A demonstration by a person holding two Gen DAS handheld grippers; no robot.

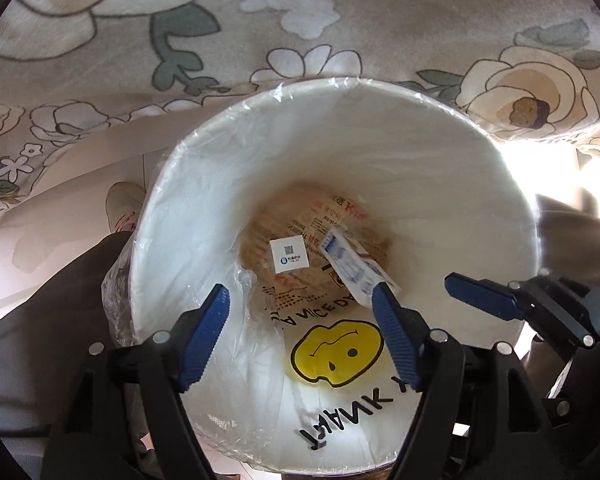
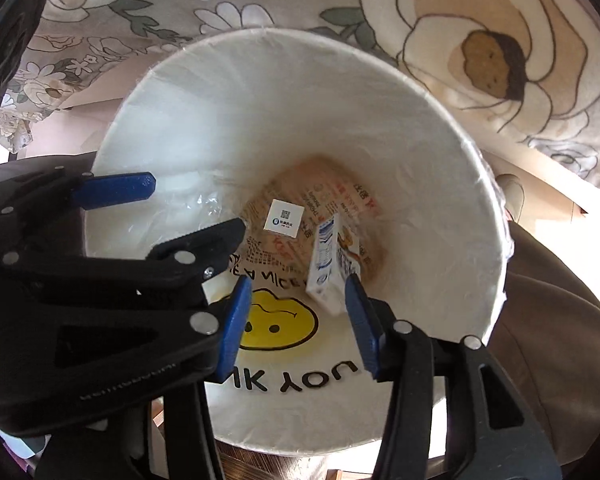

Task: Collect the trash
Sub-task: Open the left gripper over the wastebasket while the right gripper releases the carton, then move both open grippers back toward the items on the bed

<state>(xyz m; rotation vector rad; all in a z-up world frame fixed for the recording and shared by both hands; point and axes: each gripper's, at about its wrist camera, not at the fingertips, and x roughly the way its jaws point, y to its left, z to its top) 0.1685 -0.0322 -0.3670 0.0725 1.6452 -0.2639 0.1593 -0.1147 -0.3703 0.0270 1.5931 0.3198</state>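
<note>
A white trash bin [image 1: 380, 148] lined with a plastic bag with a yellow smiley face [image 1: 336, 354] fills both views, also in the right wrist view [image 2: 300, 92]. A small white and blue carton [image 2: 330, 264] is falling inside the bin, just past my right gripper [image 2: 296, 328], whose jaws are open over the bin mouth. The carton also shows in the left wrist view [image 1: 354, 268]. A small white QR card [image 1: 289, 255] lies at the bottom. My left gripper [image 1: 302, 340] is open and empty above the bin; it also shows in the right wrist view [image 2: 192, 204].
A floral bedcover [image 1: 260, 20] hangs behind the bin. A brown cushion or seat [image 2: 560, 340] is to the right. A shoe [image 1: 124, 204] and pale floor are left of the bin.
</note>
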